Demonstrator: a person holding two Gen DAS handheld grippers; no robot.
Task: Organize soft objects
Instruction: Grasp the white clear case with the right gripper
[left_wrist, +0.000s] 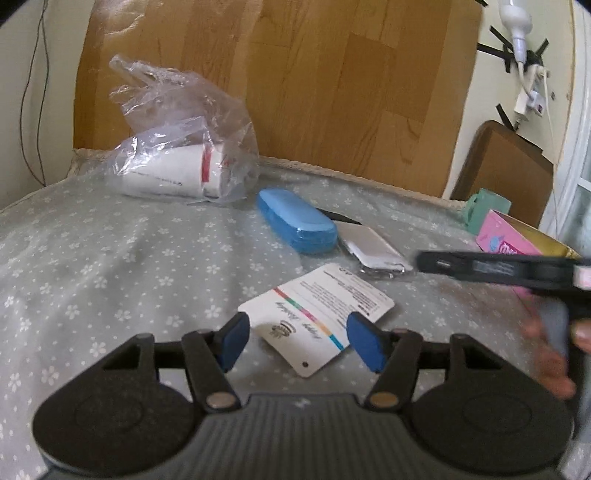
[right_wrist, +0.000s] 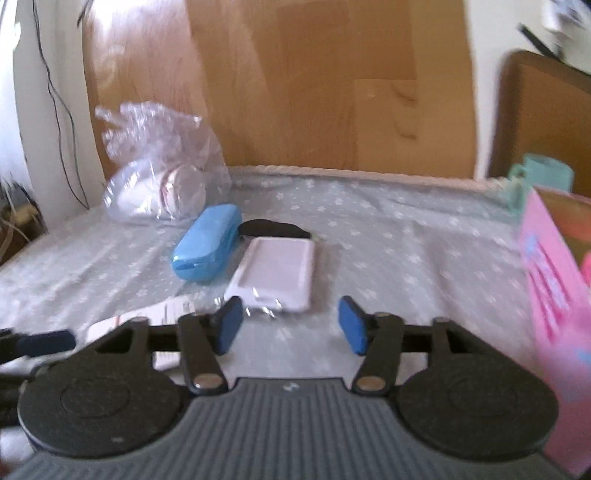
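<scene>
On the flowered grey bedcover (left_wrist: 92, 258) lie a clear plastic bag with white rolls (left_wrist: 177, 162), a blue case (left_wrist: 297, 221), a white phone case in clear wrap (left_wrist: 373, 249) and a white printed card (left_wrist: 317, 314). My left gripper (left_wrist: 297, 341) is open and empty, just above the card. My right gripper (right_wrist: 291, 330) is open and empty, just in front of the white phone case (right_wrist: 275, 275). The blue case (right_wrist: 207, 247) and the bag (right_wrist: 162, 177) lie beyond it to the left. The right gripper's body also shows blurred in the left wrist view (left_wrist: 509, 271).
A pink box (right_wrist: 557, 295) stands open at the right edge, with a teal cup (left_wrist: 487, 210) behind it. A black flat item (right_wrist: 273, 229) lies behind the phone case. A wooden headboard (left_wrist: 295, 92) closes the far side. Cables hang at the left wall.
</scene>
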